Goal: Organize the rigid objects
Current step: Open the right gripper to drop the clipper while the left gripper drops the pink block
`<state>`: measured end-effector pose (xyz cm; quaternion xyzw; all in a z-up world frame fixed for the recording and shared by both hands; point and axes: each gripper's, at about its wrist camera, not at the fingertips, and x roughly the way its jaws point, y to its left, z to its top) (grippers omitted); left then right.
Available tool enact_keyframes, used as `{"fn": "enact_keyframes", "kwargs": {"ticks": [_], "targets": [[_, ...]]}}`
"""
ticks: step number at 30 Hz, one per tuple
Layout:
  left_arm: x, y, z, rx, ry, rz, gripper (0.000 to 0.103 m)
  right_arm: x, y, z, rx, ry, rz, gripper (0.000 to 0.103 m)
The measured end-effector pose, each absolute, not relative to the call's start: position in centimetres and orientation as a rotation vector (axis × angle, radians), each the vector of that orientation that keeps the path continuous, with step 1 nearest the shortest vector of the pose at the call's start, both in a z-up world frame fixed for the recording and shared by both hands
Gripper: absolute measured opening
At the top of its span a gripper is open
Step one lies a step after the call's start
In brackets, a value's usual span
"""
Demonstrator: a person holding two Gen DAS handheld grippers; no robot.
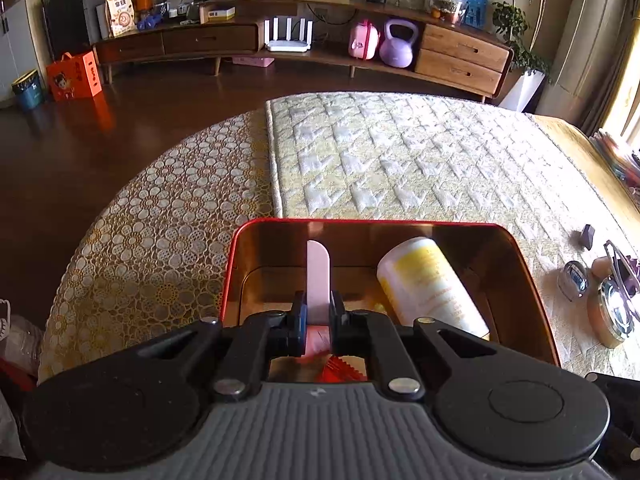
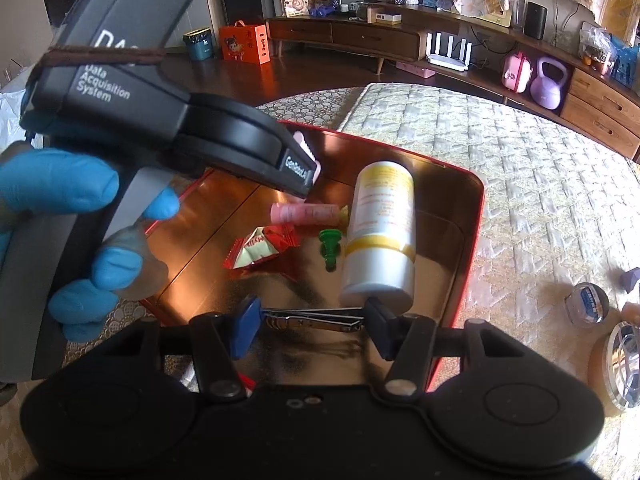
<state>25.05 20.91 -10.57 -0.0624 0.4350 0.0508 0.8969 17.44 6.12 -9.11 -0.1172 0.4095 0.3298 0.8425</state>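
A red tin [image 1: 230, 264] with a shiny gold inside stands open on the table. My left gripper [image 1: 318, 305] is shut on a pale pink flat tube [image 1: 318, 270], upright over the tin. In the right wrist view, a blue-gloved hand [image 2: 56, 184] holds that gripper [image 2: 298, 170] above the tin [image 2: 478, 216]. My right gripper [image 2: 312, 318] is shut on a metal nail clipper [image 2: 316, 317], held lengthwise over the tin's near side. In the tin lie a white bottle with a yellow label [image 2: 380, 236], a pink tube [image 2: 306, 213], a red and white sweet wrapper [image 2: 258, 252] and a small green plastic piece [image 2: 330, 248].
The tin rests on a quilted mat [image 1: 400, 152] laid over a lace tablecloth [image 1: 160, 220]. To its right are a small round jar [image 2: 586, 304], a round metal-topped box [image 2: 620, 364] and a small dark object [image 1: 587, 236]. A wooden sideboard [image 1: 460, 56] stands across the dark floor.
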Motion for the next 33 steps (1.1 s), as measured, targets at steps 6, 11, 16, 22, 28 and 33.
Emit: {"fn": "enact_keyframes", "kwargs": {"ticks": [6, 11, 16, 22, 28, 33], "targets": [[25.1, 21.2, -10.8, -0.139, 0.912, 0.114, 0.01, 17.5, 6.0, -8.9, -0.235, 0.864, 0.696, 0.058], [24.9, 21.3, -10.9, -0.141, 0.916, 0.125, 0.01, 17.0, 5.7, -8.7, -0.236, 0.853, 0.7, 0.06], [24.2, 20.9, -10.6, -0.124, 0.91, 0.124, 0.01, 16.6, 5.2, -8.3, -0.221, 0.842, 0.699, 0.061], [23.2, 20.7, -9.9, -0.123, 0.899, 0.117, 0.011, 16.1, 4.2, -7.5, -0.187, 0.819, 0.703, 0.064], [21.8, 20.4, -8.6, -0.131, 0.875, 0.098, 0.012, 15.4, 2.8, -6.4, -0.157, 0.788, 0.704, 0.065], [20.6, 19.9, -7.7, -0.139, 0.857, 0.086, 0.013, 14.7, 1.7, -5.5, -0.13, 0.757, 0.703, 0.07]]}}
